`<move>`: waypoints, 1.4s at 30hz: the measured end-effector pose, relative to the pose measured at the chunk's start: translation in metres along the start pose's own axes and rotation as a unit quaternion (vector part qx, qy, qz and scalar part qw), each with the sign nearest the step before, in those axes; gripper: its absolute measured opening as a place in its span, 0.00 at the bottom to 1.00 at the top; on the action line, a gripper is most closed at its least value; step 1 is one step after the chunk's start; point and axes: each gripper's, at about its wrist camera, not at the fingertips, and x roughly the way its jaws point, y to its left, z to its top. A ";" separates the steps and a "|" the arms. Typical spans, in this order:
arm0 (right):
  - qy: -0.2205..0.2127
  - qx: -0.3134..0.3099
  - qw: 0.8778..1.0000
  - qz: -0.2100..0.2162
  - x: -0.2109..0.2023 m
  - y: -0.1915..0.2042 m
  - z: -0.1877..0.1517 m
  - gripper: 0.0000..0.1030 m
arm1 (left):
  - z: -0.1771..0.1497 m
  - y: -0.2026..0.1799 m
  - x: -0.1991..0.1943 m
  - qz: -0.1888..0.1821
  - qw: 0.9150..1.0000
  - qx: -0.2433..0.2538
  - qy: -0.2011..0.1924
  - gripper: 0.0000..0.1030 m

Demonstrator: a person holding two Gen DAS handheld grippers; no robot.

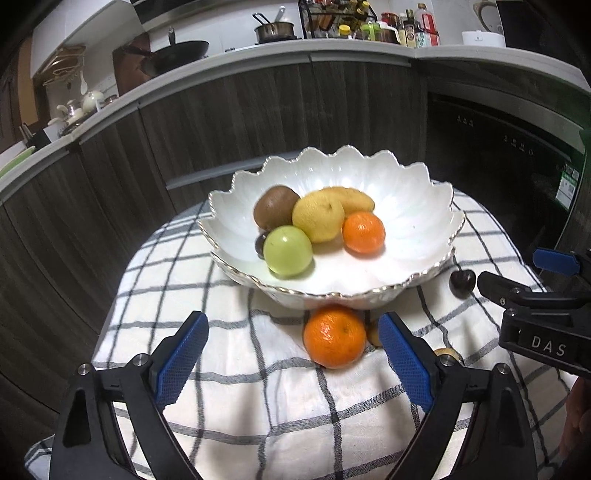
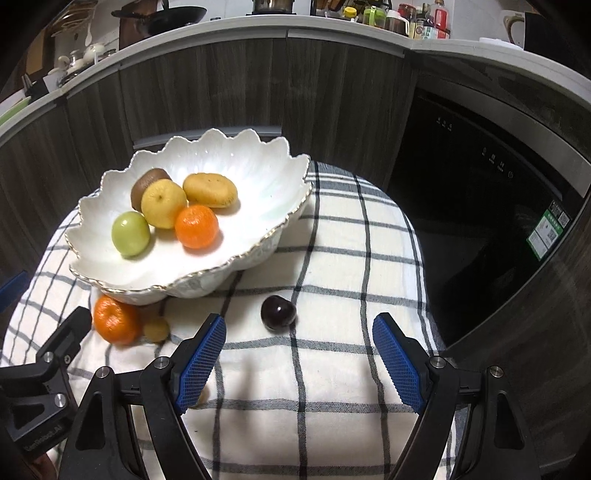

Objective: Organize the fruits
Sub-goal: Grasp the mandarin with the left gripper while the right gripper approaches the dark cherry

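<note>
A white scalloped bowl (image 1: 417, 210) (image 2: 240, 162) stands on a checked cloth and holds a kiwi (image 1: 275, 206), a yellow fruit (image 1: 319, 219), a banana-coloured fruit (image 1: 354, 197), an orange (image 1: 364, 232) and a green fruit (image 1: 288, 251). On the cloth in front of the bowl lies a second orange (image 1: 334, 338) (image 2: 116, 319), with a small yellow fruit (image 2: 156, 328) beside it. A dark cherry (image 2: 277, 312) (image 1: 461, 282) lies further right. My left gripper (image 1: 291, 358) is open, the orange just ahead between its blue pads. My right gripper (image 2: 299, 356) is open, the cherry just beyond its fingertips.
The checked cloth (image 1: 258, 398) covers a small round table. Dark wood cabinets (image 1: 221, 122) curve behind it, with a black appliance door (image 2: 480, 177) to the right. The counter above carries a wok (image 1: 177, 55), a pot (image 1: 275, 31) and several bottles (image 1: 406, 29).
</note>
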 end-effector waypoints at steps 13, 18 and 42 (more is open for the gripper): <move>0.024 -0.030 0.999 -0.011 0.016 0.005 0.001 0.79 | -0.010 -0.012 0.031 -0.019 0.999 0.013 0.031 0.71; 0.026 -0.028 0.999 -0.015 0.019 0.004 0.000 0.79 | -0.011 -0.015 0.041 -0.027 0.998 0.021 0.045 0.65; 0.048 -0.039 0.998 0.024 0.037 0.007 0.007 0.56 | -0.012 -0.005 0.036 -0.037 0.997 0.002 0.070 0.45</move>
